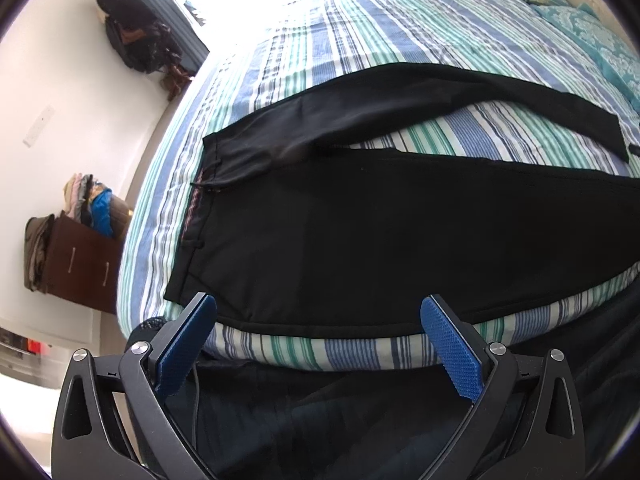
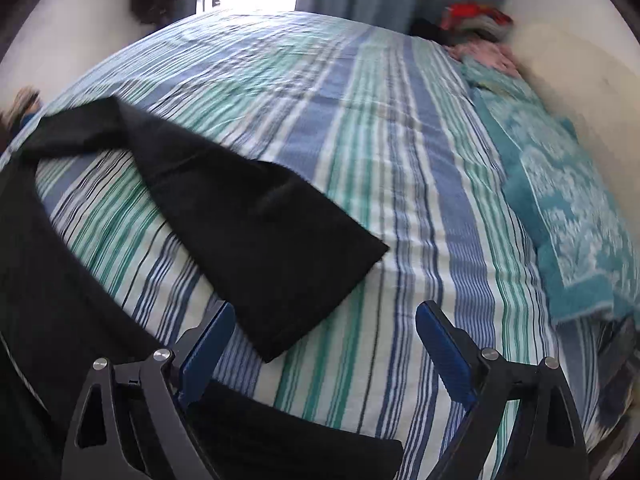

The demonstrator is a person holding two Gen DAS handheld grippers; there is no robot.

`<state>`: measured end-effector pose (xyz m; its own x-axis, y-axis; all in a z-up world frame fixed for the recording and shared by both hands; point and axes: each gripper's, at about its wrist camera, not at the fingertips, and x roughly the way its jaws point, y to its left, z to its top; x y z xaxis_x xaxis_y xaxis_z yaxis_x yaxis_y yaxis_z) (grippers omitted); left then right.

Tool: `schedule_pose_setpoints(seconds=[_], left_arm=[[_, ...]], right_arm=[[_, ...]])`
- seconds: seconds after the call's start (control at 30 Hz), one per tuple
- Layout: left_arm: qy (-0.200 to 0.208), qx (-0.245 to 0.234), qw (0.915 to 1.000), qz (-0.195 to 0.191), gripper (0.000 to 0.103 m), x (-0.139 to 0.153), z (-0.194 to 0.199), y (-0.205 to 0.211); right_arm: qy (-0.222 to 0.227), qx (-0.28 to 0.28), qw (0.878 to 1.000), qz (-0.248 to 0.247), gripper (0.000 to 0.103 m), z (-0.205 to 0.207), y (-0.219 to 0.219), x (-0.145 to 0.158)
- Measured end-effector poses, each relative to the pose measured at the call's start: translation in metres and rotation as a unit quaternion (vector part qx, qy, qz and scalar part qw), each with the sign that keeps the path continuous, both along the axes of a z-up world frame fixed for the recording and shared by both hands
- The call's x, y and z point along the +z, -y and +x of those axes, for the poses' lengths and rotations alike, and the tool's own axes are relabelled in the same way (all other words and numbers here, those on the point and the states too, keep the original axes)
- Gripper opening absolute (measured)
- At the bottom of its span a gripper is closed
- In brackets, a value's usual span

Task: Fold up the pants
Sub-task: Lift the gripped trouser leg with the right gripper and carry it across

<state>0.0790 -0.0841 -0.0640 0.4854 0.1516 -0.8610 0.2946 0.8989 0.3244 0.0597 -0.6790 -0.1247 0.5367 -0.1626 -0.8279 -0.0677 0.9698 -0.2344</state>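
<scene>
Black pants (image 1: 360,240) lie spread on the striped bed (image 1: 360,20), waistband at the left, legs parted and running right. My left gripper (image 1: 318,320) is open and empty, just above the near edge of the near leg by the bed's front edge. In the right wrist view the far leg (image 2: 248,216) ends in a hem just ahead of my right gripper (image 2: 324,328), which is open and empty above the sheet. The near leg's end (image 2: 300,444) lies under that gripper.
Teal patterned pillows (image 2: 572,208) lie along the bed's right side. A pile of clothes (image 2: 476,20) sits at the far corner. A brown drawer unit (image 1: 80,268) with stacked clothes stands left of the bed. Dark clothes hang on the wall (image 1: 128,28).
</scene>
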Motion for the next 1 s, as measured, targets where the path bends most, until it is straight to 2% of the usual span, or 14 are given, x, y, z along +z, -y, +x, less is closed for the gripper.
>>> schedule_pose_setpoints(seconds=[0.07, 0.13, 0.17, 0.23, 0.27, 0.37, 0.5, 0.6, 0.67, 0.77, 0.83, 0.87, 0.93, 1.0], left_arm=[[-0.004, -0.009, 1.0000, -0.001, 0.102, -0.001, -0.001, 0.008], [0.001, -0.014, 0.9999, 0.000, 0.102, 0.001, -0.002, 0.012], [0.005, -0.012, 0.9999, 0.001, 0.102, 0.003, -0.003, 0.011], [0.009, -0.002, 1.0000, 0.000, 0.102, 0.006, -0.003, 0.006], [0.009, 0.006, 0.9999, 0.001, 0.102, 0.006, -0.002, 0.002], [0.004, 0.019, 0.9998, 0.002, 0.102, 0.002, 0.004, -0.001], [0.006, 0.007, 0.9999, -0.007, 0.102, 0.000, 0.014, 0.010], [0.004, -0.007, 0.9999, -0.009, 0.102, -0.004, 0.019, 0.022], [0.000, -0.011, 0.9999, -0.012, 0.102, -0.006, 0.024, 0.028], [-0.006, -0.010, 0.9998, -0.014, 0.102, -0.010, 0.032, 0.034], [-0.008, -0.009, 0.9999, -0.011, 0.102, -0.011, 0.037, 0.036], [-0.006, -0.009, 0.9999, -0.008, 0.102, -0.011, 0.038, 0.036], [0.000, -0.005, 1.0000, -0.002, 0.102, -0.012, 0.040, 0.034], [-0.006, 0.001, 1.0000, 0.000, 0.102, -0.019, 0.044, 0.033]], right_arm=[[-0.011, 0.067, 0.995, -0.067, 0.086, -0.003, -0.036, -0.021], [-0.049, 0.087, 0.986, -0.135, 0.079, 0.008, -0.045, -0.055], [-0.072, 0.091, 0.982, -0.151, 0.065, 0.015, -0.042, -0.070], [-0.065, 0.079, 0.984, -0.146, 0.016, 0.024, -0.033, -0.070], [-0.067, 0.055, 0.984, -0.153, 0.004, 0.030, -0.028, -0.064], [-0.015, 0.008, 0.992, -0.127, 0.004, 0.041, -0.015, -0.014], [0.063, -0.030, 0.996, -0.062, 0.004, 0.070, -0.001, 0.079], [0.091, -0.049, 0.994, -0.025, 0.004, 0.118, 0.014, 0.128], [0.091, -0.068, 0.993, -0.014, 0.004, 0.157, 0.028, 0.144], [0.053, -0.116, 0.992, -0.008, 0.005, 0.228, 0.066, 0.129], [-0.012, -0.176, 0.984, 0.027, 0.036, 0.270, 0.109, 0.088], [-0.030, -0.214, 0.976, 0.034, 0.060, 0.280, 0.130, 0.067], [-0.019, -0.280, 0.958, 0.056, 0.062, 0.276, 0.165, 0.040], [0.021, -0.340, 0.930, 0.136, 0.062, 0.250, 0.195, 0.023]])
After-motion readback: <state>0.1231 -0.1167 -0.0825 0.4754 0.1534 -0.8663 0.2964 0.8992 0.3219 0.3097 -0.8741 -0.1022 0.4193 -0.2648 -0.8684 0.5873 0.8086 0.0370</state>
